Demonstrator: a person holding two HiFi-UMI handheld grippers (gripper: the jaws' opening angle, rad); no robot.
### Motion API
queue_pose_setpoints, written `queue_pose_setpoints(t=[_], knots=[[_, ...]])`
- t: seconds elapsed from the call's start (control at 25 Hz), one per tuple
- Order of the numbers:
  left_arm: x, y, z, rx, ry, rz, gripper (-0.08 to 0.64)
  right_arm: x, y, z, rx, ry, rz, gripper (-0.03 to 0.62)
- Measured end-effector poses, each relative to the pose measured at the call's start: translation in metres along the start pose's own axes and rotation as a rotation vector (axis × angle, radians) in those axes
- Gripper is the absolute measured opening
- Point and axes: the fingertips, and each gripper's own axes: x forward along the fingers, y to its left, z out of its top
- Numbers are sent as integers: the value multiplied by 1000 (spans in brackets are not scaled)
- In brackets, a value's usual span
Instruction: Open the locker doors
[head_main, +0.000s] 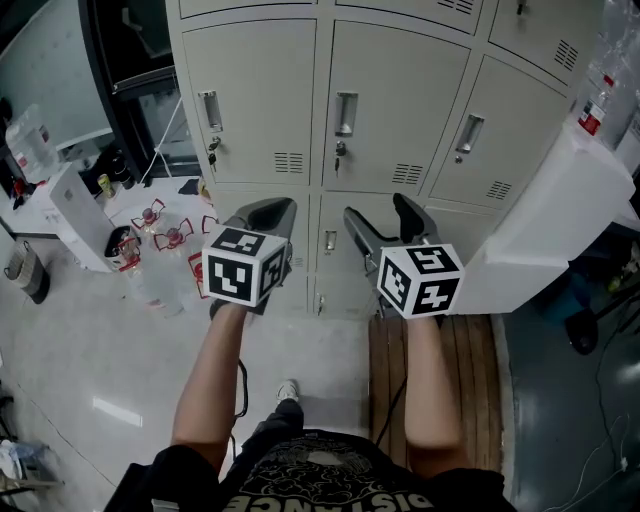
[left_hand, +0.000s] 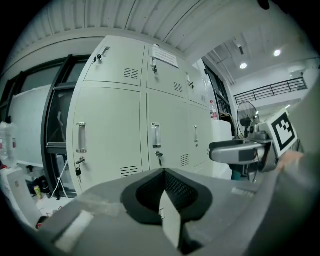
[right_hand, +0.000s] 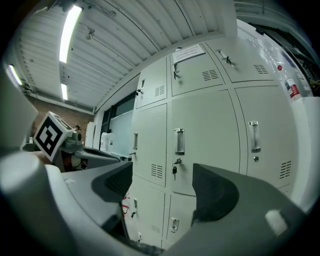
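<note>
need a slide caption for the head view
Facing closed lockers: left gripper shut, right gripper open.

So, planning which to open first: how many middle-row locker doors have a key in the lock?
2: the left door's key and the middle door's key, each hanging under its handle. The right door's lock shows none. No middle-row lock is hidden.

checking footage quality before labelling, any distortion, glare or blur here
Both gripper views are fisheye, bowing the lockers with black corners; right gripper view has a glaring ceiling strip light; left gripper view shows the left gripper soft up close; head view is sharp.
</note>
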Motion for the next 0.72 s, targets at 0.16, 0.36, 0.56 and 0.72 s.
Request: queue_pose_setpoints(t=[0.16, 0.36, 0.56, 0.72], knots=[[21, 22, 7, -1, -2, -21, 2, 31, -4, 5, 3, 0, -10, 364], [47, 45, 10, -3, 2, -52, 1, 66, -7, 10, -1, 6, -21, 364], [68, 64, 12, 1, 7, -84, 1, 97, -11, 17, -2, 5, -37, 364], [82, 78, 14, 5, 8, -107, 0, 119, -13, 21, -2, 2, -49, 364]])
